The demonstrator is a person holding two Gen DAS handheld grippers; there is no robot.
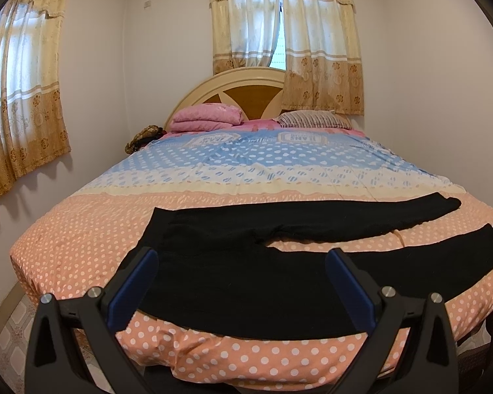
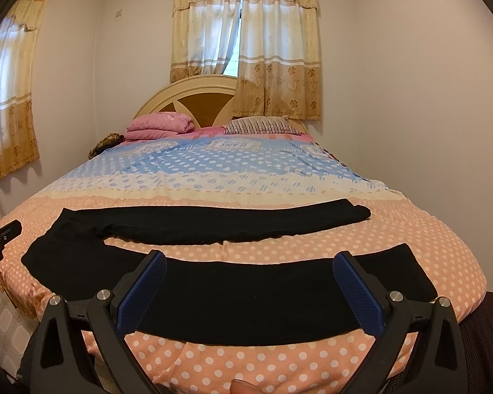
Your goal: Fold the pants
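Black pants [image 1: 240, 282] lie flat across the near end of the bed, waist to the left, both legs stretched to the right with a gap of bedspread between them. My left gripper [image 1: 241, 259] is open, held over the waist and hip part, nothing between its blue pads. In the right wrist view the same pants [image 2: 246, 298] show the near leg running across the front and the far leg behind it. My right gripper [image 2: 249, 264] is open above the near leg. The left gripper's tip [image 2: 3, 233] shows at the far left edge.
The bed [image 1: 92, 229] has a peach, white and blue polka-dot cover. A pink folded blanket [image 1: 207, 116] and a striped pillow [image 1: 312, 120] lie by the headboard [image 1: 233, 88]. Curtained windows stand behind and left. A wall runs along the right side.
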